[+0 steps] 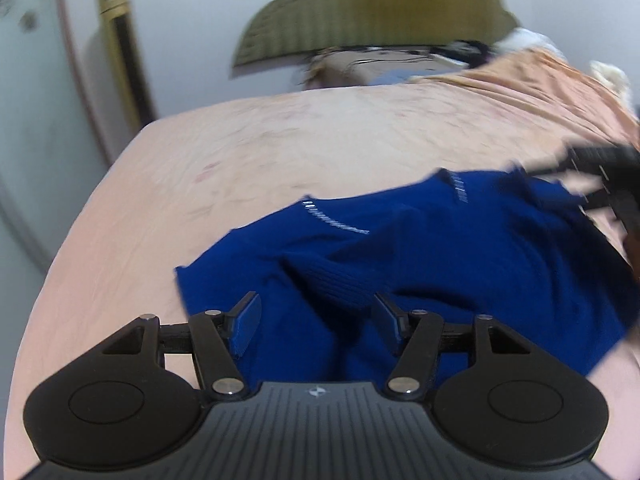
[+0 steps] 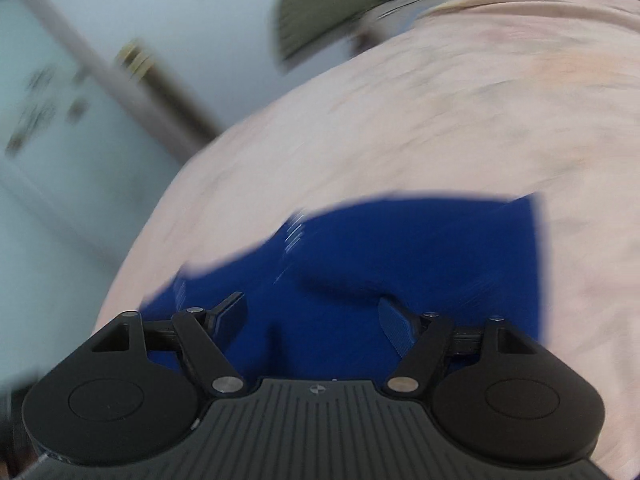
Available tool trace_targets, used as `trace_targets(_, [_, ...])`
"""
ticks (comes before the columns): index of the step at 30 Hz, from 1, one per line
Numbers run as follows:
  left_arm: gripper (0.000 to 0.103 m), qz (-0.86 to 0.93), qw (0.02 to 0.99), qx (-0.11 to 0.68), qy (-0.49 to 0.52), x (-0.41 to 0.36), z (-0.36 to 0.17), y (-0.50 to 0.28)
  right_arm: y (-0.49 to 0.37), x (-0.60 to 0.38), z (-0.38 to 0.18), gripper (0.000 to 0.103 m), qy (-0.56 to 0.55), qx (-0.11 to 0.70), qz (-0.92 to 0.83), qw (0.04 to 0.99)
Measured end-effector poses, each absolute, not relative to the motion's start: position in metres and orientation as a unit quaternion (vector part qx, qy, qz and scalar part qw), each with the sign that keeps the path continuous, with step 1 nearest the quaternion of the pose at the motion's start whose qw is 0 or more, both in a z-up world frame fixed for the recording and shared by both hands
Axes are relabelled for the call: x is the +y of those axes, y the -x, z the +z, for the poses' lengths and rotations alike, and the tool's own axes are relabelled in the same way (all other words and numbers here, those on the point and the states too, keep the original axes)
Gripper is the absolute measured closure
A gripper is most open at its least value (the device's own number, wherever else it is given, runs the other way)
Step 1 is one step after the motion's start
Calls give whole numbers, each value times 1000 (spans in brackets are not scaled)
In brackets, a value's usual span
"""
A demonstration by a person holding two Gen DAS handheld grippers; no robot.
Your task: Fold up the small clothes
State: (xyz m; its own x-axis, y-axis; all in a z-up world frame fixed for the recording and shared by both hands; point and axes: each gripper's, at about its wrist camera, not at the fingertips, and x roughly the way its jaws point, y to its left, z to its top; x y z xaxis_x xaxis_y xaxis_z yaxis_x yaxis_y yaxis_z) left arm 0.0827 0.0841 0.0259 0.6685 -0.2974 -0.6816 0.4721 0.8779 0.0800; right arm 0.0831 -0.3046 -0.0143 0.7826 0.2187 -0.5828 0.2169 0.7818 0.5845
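Here, two handheld grippers hang over a blue garment on a bed.

- The left gripper [image 1: 316, 316] fills the bottom of the left wrist view, black, with two blue-padded fingers [image 1: 246, 322] standing apart. Nothing is pinched between them; the pads sit just above the cloth, and the gap shows only blue fabric below.
- The right gripper [image 2: 314, 320] fills the bottom of the right wrist view in the same way. Its fingers [image 2: 394, 330] are spread wider, with no cloth clamped between them; only blue fabric shows in the gap.
- The blue knit garment [image 1: 420, 248] lies crumpled on the bed directly ahead of both grippers. A ribbed band runs across its middle in the left wrist view, and short rows of pale stitching mark two of its upper edges.
- In the left wrist view the right gripper appears again at the right edge [image 1: 608, 184] as a dark, blurred shape at the garment's far right corner. Whether it touches the cloth there cannot be told.
- In the right wrist view the garment [image 2: 400, 248] is smeared by blur, with a fairly straight right edge.
- The pink bedsheet [image 1: 280, 152] spreads out around the garment, lightly creased.
- An orange blanket [image 1: 540, 80] lies on the bed's far right side.
- An olive-green headboard [image 1: 380, 8] rises behind the bed against a pale wall [image 1: 180, 20].
- A gold-trimmed door frame [image 1: 120, 40] stands at the far left.
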Motion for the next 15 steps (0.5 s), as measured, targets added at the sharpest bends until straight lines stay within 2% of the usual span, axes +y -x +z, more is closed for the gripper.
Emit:
trace_targets(3, [38,-260,892,337,-154,78,23,-77,-69,-324,-1,25,-314,292,-92,899])
trace_targets(7, [36,-280,881,309,-223,50,11,-80,-59,-309,8,23,-302,273,-36,913])
trace_targets(8, [36,-263,884,302,-241,41,6,-86,-60,-301,8,22,-300,279,-4,912])
trace_targets(9, [36,-241,888,298,-255,36,2,-93,-64,-291,8,14,-296,293,29,909])
trace_targets(10, [36,-212,893,295,-267,31,-2,-103,-68,-283,6,12,-292,311,60,903])
trace_targets(12, [36,-147,904,296,-271,29,-8,-128,-80,-268,-3,12,-279,345,90,892])
trace_targets(15, [33,-59,914,327,-231,50,-10,-167,-89,-266,-10,14,-232,359,28,904])
